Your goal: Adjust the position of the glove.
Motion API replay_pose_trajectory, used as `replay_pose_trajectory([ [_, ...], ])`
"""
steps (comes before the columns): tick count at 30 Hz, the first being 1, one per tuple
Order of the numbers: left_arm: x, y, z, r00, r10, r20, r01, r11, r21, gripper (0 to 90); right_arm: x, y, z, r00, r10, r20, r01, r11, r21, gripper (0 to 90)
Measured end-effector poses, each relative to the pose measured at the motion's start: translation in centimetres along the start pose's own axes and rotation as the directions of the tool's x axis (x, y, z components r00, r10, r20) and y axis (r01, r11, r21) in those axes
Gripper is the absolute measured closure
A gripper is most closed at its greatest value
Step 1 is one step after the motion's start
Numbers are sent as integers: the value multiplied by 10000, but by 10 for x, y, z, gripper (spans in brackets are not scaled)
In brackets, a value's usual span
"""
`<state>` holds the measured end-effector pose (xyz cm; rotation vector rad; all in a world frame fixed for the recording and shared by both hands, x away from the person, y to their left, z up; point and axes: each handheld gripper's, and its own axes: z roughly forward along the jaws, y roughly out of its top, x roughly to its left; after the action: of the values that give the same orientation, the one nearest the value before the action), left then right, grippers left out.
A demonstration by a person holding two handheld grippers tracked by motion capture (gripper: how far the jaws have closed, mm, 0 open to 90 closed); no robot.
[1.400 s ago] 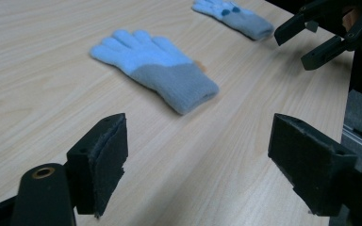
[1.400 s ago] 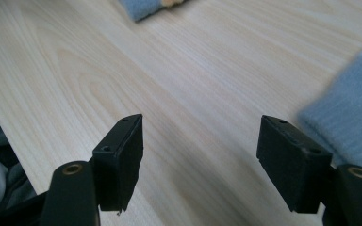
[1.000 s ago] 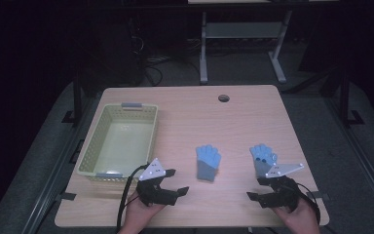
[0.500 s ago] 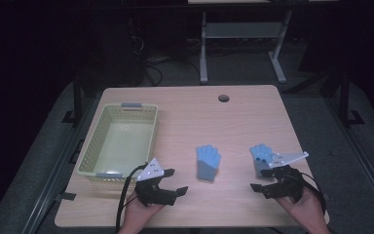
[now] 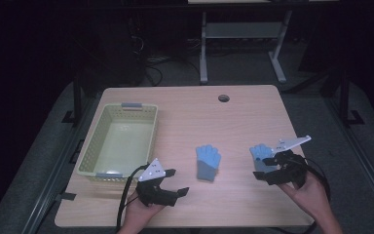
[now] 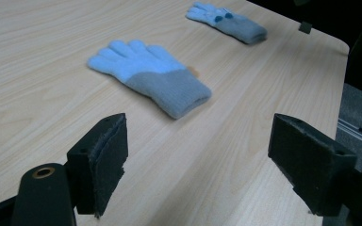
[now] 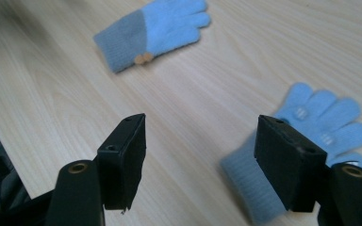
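Note:
Two light-blue gloves with grey cuffs lie flat on the wooden table [image 5: 185,117]. The middle glove [image 5: 208,161] [image 6: 151,75] [image 7: 155,28] is ahead and to the right of my left gripper [image 5: 177,181] [image 6: 202,141], which rests near the front edge, open and holding nothing. The right glove [image 5: 260,155] [image 6: 226,19] [image 7: 320,117] has small dots on its fingers. My right gripper [image 5: 262,168] [image 7: 202,141] hovers open just at its cuff, one jaw over the cuff, nothing between the jaws.
A pale green plastic basket [image 5: 97,161] stands at the left of the table, with nothing in it. A round cable hole [image 5: 223,98] sits near the far edge. Beyond the table are dark floor and a metal desk frame [image 5: 243,34].
My right gripper has moved forward and turned toward the right glove's cuff. The left gripper and both gloves have stayed still.

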<state>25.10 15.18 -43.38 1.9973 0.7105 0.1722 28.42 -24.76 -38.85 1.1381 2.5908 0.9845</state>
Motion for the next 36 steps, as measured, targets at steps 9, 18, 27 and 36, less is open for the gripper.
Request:
replay_pose_trajectory([
  [9,3,0,-2,9999,-109,-6,109,9999,-52,202,-21,8,5,9992,197,350,-213,9987,460,346],
  [18,3,-1,1,9999,-152,58,152,9999,-29,202,-46,10,7,9949,958,330,-975,9937,545,344],
  [27,4,-2,1,9997,-218,76,218,9998,-1,202,-56,13,4,9932,1098,398,-1122,9917,632,351],
  [36,4,-2,0,9997,-255,62,255,9997,12,202,-67,15,11,9900,1315,517,-1361,9857,993,362],
])
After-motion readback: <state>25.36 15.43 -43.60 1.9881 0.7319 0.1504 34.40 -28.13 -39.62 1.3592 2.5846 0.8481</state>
